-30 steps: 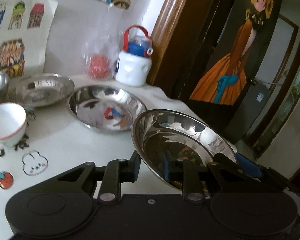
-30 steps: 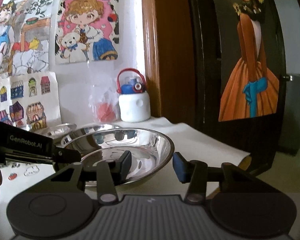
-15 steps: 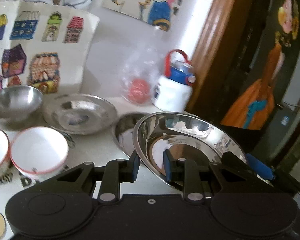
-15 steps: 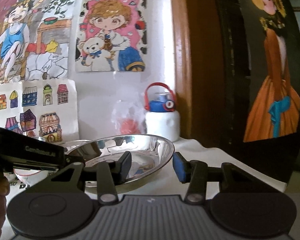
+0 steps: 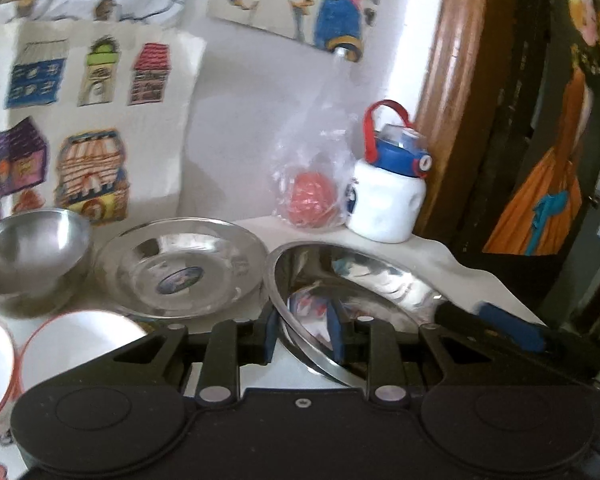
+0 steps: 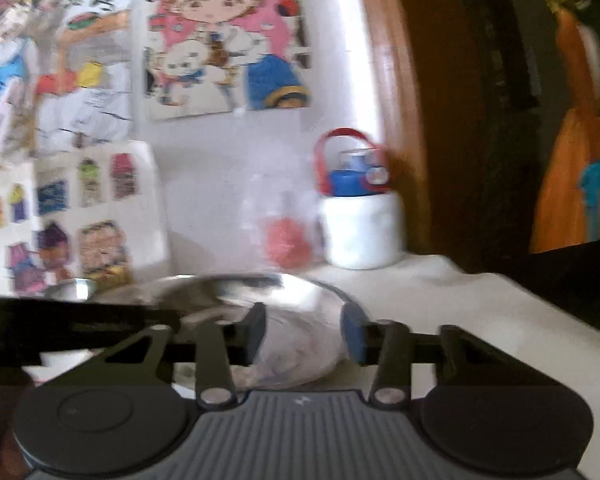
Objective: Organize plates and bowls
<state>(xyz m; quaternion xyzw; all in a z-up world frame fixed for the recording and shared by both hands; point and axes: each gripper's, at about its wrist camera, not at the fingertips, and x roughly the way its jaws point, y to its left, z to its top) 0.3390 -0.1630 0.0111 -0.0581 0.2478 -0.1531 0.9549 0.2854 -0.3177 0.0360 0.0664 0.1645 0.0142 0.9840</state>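
While the left gripper (image 5: 302, 338) pinches the steel plate's (image 5: 354, 292) rim, plate tilted above the cloth | lower it level onto the second plate (image 5: 180, 266) at ten o'clock, releasing only once nested | left held low, pointing forward | right gripper (image 6: 304, 334) parted, empty, at the plate's far edge, blurred.

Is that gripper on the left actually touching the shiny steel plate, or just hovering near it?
Touching. The left wrist view shows the left gripper with its jaws closed on the rim of the steel plate.
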